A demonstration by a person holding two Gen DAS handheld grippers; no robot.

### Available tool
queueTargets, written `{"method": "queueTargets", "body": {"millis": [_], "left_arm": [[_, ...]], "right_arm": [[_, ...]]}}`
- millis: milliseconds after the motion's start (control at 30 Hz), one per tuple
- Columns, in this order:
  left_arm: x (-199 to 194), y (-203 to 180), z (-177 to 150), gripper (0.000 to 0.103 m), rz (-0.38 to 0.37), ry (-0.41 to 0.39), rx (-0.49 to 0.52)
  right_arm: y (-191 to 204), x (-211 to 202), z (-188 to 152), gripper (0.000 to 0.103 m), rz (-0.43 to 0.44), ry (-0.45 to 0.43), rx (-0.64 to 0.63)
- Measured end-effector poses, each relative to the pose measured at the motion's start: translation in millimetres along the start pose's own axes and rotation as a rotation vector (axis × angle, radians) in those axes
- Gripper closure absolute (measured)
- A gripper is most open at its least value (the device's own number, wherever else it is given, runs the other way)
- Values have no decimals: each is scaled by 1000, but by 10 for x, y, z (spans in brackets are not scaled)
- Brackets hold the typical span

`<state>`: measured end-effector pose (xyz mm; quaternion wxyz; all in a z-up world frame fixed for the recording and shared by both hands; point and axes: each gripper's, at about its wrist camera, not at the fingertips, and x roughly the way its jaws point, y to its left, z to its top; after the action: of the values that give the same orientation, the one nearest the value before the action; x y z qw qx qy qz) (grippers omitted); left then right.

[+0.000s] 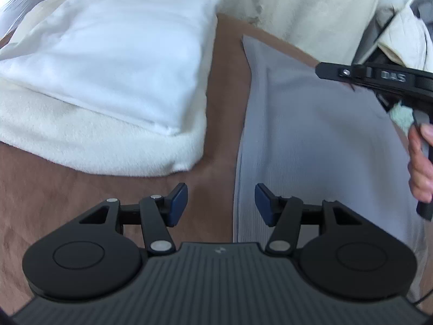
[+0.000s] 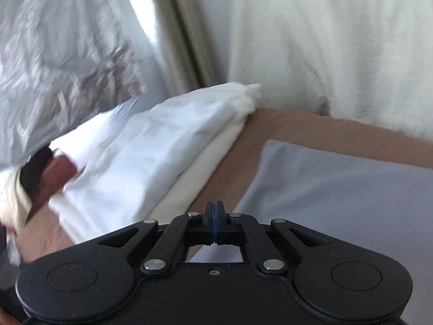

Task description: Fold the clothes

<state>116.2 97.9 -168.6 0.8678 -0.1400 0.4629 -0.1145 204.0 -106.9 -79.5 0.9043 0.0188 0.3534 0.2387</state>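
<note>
Grippers hovering over a grey garment lying flat on a brown cover.
Left gripper (image 1: 221, 203) is hanging low with its blue-padded jaws standing wide apart and holding nothing, one pad over the brown cover (image 1: 67, 189) and the other over the near left edge of the grey garment (image 1: 319, 135). Right gripper (image 2: 214, 223) is hovering with its jaws pressed together on nothing, just above the garment's left border; in the left wrist view it is showing at the far right, a hand (image 1: 422, 162) wrapping its handle. Left of the garment, well apart from it, a white folded cloth (image 1: 116, 54) is lying on a cream folded cloth (image 1: 108, 146). Beyond them, pale cream fabric (image 2: 324, 40) is rising at the far side.
</note>
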Motion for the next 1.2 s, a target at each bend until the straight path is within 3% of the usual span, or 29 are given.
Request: {"method": "queueTargets", "body": {"millis": [67,100,200,233,300,433,567,700,767,900,1033,1133,1200], "left_arm": [[19,-36,-28,49,2,38,21],[29,-54,-42,49,2,59,32],[59,-108,-85,45,4,120,64],[69,-126,-99,41,5,141,75],[89,-162,-127,39,6,182,96],[67,-214,-172,38,-22,228,129],[-157,-338,-223,38,-104,206,180],[-377,-656,-425,38,-155,182,371],[-472,-920,-583,37,-154,179,542],[-576,-1227,-926,36,-165,192,761],[-406,-1262,-1031,36,-90,233,860],[-193,-1275,-1069,25,-13,274,920],[-100,-1263,-1083,25,25,271,956]], "right_arm": [[-108,29,-68,101,-101,23,39],[-185,39,-109,95,-156,34,72],[-492,-241,-390,89,-205,14,244],[-579,-388,-509,74,-208,1,289],[-724,-749,-768,55,-212,-29,344],[-1020,-1606,-1341,53,-296,-24,382],[-1214,-2599,-2037,53,-496,-4,487],[-1275,-3337,-2674,50,-615,-25,632],[-1293,-3665,-2986,50,-660,-34,715],[-1224,-3884,-3440,46,-676,-32,809],[-1236,-3841,-3765,40,-644,29,867],[-1267,-3651,-3808,40,-622,105,820],[-1286,-3535,-3781,40,-601,122,784]]}}
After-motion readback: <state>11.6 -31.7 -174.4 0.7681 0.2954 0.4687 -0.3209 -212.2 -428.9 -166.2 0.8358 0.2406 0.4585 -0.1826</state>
